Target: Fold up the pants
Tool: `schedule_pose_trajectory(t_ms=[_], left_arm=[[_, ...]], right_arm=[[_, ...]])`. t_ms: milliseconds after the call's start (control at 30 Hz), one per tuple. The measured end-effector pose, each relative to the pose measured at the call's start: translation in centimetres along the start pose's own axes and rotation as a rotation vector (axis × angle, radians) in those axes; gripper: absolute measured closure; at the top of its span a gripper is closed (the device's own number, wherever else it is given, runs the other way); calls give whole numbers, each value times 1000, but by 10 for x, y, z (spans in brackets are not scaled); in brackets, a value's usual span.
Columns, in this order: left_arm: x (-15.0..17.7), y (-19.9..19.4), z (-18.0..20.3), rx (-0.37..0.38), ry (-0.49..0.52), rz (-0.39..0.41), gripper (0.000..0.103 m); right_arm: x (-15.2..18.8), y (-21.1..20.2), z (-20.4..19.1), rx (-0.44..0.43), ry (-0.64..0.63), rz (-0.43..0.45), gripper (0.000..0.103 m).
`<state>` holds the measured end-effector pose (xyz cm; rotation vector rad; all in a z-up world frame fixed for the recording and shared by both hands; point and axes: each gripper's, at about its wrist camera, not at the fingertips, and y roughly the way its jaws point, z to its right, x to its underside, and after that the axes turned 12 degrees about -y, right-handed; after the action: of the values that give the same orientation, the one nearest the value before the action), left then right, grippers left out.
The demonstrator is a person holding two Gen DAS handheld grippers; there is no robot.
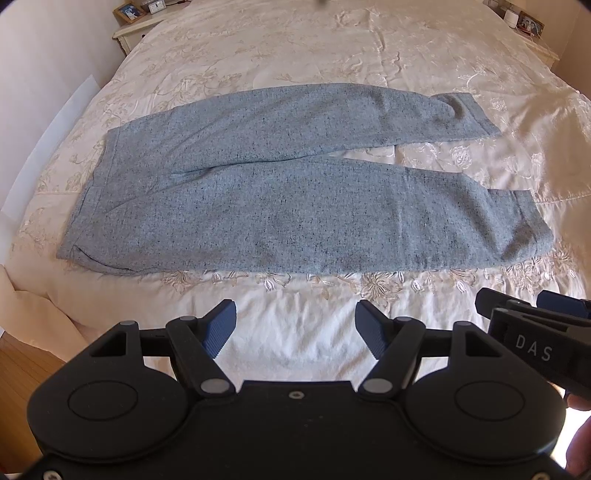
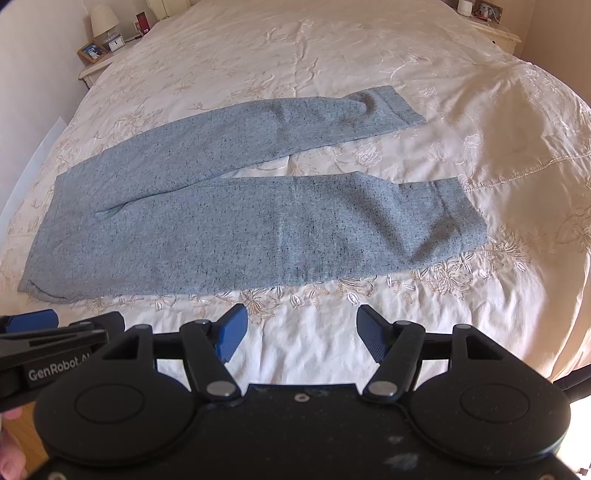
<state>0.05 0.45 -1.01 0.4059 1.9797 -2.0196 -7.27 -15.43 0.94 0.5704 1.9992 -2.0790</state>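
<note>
While both claws hang over the near edge of the bed, nothing is gripped.
Pants: the grey-blue pants (image 1: 295, 192) lie flat and unfolded on the bed (image 1: 295, 55), waistband to the left, cuffs to the right.
Legs: the two legs run side by side and part toward the cuffs, with a wedge of bedspread showing between them; the far leg angles away.
Left claw: the left claw (image 1: 295, 328) has its blue-padded fingers spread wide and empty, short of the pants' near hem, over bare bedspread.
Right claw: the right claw (image 2: 302, 332) is likewise spread wide, holding nothing, just short of the near leg.
Spacing: the two claws sit close beside each other, each visible at the edge of the other's view.
Surroundings: a nightstand (image 2: 92, 70) with a lamp (image 2: 103, 20) stands at the far left corner.
</note>
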Motion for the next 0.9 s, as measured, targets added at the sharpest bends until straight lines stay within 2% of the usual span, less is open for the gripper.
schedule_pose_trajectory(t_ms=[900], left_arm=[[-3, 2, -6, 26, -6, -2, 31]], right_arm=[[-1, -2, -2, 3, -10, 1, 34]])
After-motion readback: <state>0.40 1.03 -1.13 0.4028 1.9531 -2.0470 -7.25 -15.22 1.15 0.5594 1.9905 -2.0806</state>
